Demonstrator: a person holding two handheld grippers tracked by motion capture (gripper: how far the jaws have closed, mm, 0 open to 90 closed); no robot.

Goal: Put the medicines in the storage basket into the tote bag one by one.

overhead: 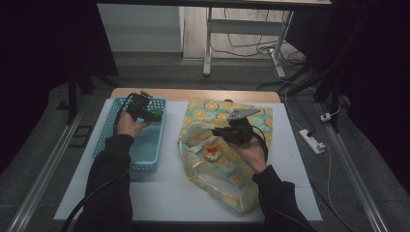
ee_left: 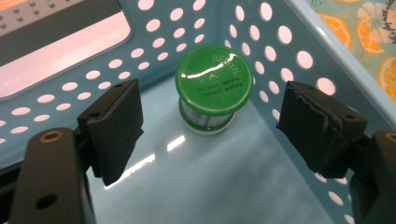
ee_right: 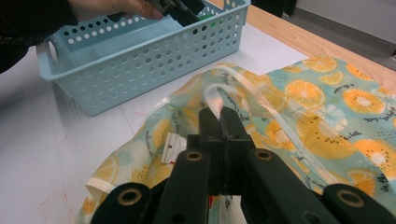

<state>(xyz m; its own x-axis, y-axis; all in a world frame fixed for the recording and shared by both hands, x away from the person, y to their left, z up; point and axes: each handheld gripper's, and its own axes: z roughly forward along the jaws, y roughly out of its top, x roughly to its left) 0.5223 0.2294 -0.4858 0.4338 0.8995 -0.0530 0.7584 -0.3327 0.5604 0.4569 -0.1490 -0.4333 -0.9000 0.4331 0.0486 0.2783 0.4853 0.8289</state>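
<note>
A small jar with a green lid (ee_left: 214,79) stands upright in a far corner of the light blue perforated basket (ee_left: 280,35). My left gripper (ee_left: 215,126) hovers open just short of it, jaws wide on either side and touching nothing. In the high view the left gripper (overhead: 145,112) sits over the basket's far end (overhead: 145,166). My right gripper (ee_right: 219,116) is shut on the pale strap handle (ee_right: 212,93) of a teal bag with an orange-slice print (ee_right: 327,102), holding its mouth up. A red and orange item (overhead: 211,153) lies inside the bag (overhead: 232,174).
Basket and bag rest side by side on a white mat (overhead: 164,193) over a wooden table (overhead: 193,94). A white label (ee_right: 173,145) shows at the bag's mouth. Beyond the table are desk legs (overhead: 208,43) and floor cables; a power strip (overhead: 312,141) lies at the right.
</note>
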